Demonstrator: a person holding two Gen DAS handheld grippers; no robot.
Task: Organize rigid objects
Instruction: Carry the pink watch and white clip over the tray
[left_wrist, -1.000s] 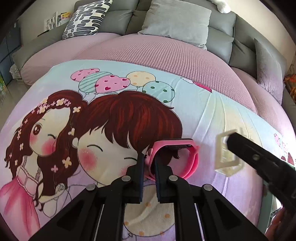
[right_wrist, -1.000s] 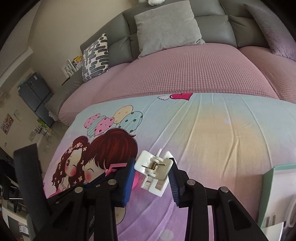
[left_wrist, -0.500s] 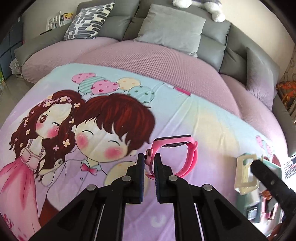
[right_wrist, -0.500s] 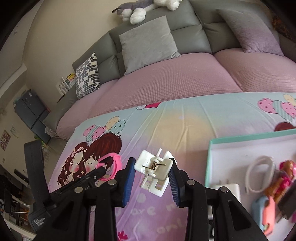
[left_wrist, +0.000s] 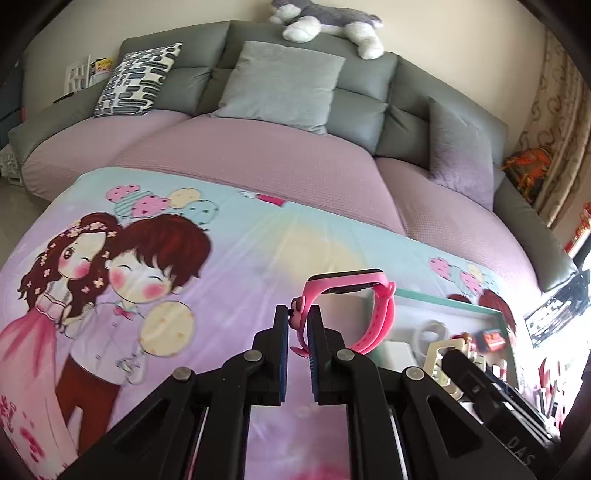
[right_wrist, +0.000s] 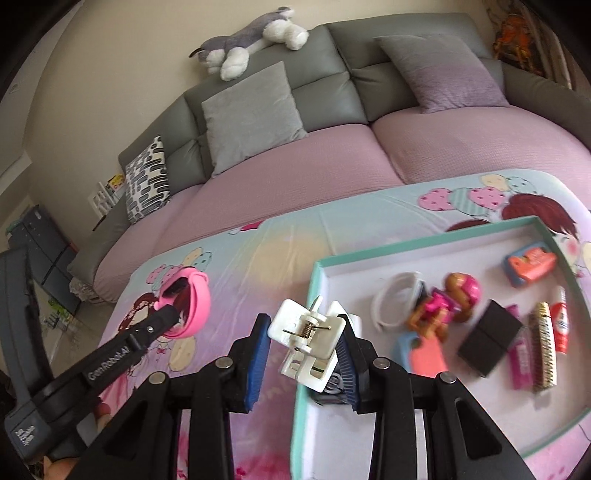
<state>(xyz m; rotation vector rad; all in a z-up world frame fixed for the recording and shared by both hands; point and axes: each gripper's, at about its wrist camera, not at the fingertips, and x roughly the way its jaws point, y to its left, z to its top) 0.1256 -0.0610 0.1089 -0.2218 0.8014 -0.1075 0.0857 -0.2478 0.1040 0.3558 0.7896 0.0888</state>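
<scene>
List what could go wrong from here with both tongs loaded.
1. The left tongs pinch only the edge of the pink watch's strap; it could swing or slip out.
2. The right tongs hold the white clip tilted at the tray's rim; it may snag or land outside.

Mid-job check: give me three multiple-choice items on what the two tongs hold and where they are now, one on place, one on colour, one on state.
1. Where is the white clip?
A. lying in the tray
B. held over the tray's near-left edge
C. on the sofa

2. What colour is the watch?
A. pink
B. green
C. black

3. How do the left tongs stand?
A. wide open
B. shut on the watch strap
C. resting on a cushion

Answers: 1 B, the right tongs grip it above the teal tray rim. 2 A, band is pink. 3 B, fingers pinch the strap.
</scene>
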